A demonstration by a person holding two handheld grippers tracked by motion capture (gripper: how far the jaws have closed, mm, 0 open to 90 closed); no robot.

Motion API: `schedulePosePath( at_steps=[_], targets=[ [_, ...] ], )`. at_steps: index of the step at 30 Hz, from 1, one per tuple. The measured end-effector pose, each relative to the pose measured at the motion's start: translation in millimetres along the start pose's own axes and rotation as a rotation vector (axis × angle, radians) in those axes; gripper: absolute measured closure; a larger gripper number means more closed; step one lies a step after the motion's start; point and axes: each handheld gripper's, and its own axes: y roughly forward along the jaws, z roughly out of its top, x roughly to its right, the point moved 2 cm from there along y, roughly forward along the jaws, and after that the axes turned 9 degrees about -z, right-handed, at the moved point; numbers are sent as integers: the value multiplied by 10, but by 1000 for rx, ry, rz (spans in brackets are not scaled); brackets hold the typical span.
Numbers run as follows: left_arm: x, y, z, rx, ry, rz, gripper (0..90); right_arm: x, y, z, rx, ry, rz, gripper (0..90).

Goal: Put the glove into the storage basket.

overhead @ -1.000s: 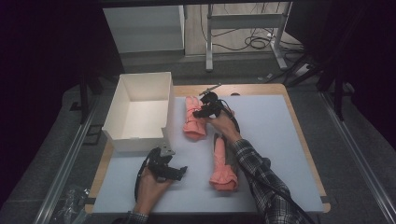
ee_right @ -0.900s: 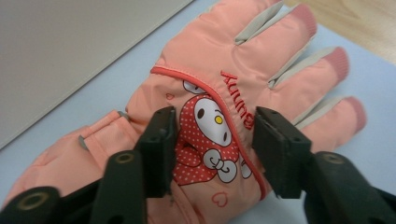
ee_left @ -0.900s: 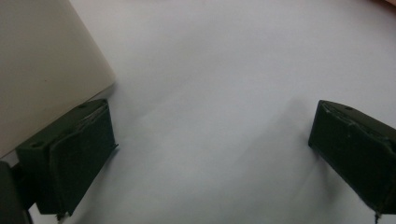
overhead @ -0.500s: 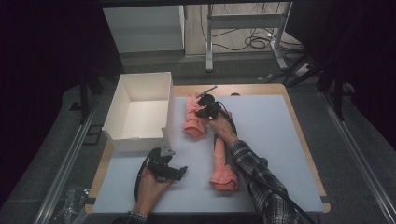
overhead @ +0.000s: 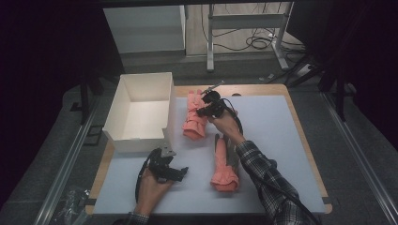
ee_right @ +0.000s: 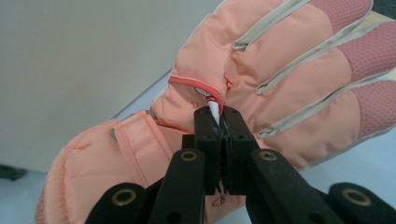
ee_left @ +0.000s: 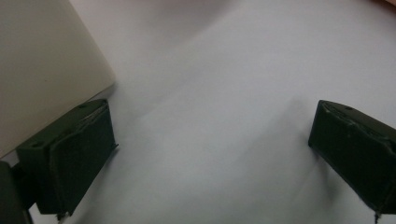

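Right gripper view: right gripper jaws clenched on a white tab of the far glove, glove body just beyond tips. Soft, light, limp; judged best pinched at tab/cuff. Left gripper jaws wide apart, nothing betw. them.

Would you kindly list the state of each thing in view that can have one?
Far glove: flat on the table beside the box, pinched on its back by the right gripper.
Near glove: lying flat, untouched.
White box: open, empty.
Right gripper: shut on the far glove.
Left gripper: open, nothing between the jaws.
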Motion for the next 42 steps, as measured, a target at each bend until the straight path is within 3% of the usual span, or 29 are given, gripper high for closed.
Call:
schedulePosePath(
  at_steps=[14, 22, 28, 37, 42],
  targets=[
    [-2, 1, -1, 0, 2, 1, 6, -73, -538, -5, 67, 10, 68, 860],
    [-6, -1, 0, -2, 8, 2, 6, -142, -813, -100, 69, 15, 105, 859],
    [-4, -1, 1, 0, 5, 4, 6, -210, -1007, -259, 82, -15, 104, 859],
    [-5, -1, 1, 0, 5, 4, 6, -263, -1296, -569, 93, -13, 96, 859],
    [-5, -1, 1, 0, 5, 3, 6, -261, -1467, -772, 79, -5, 64, 856]
  ],
)
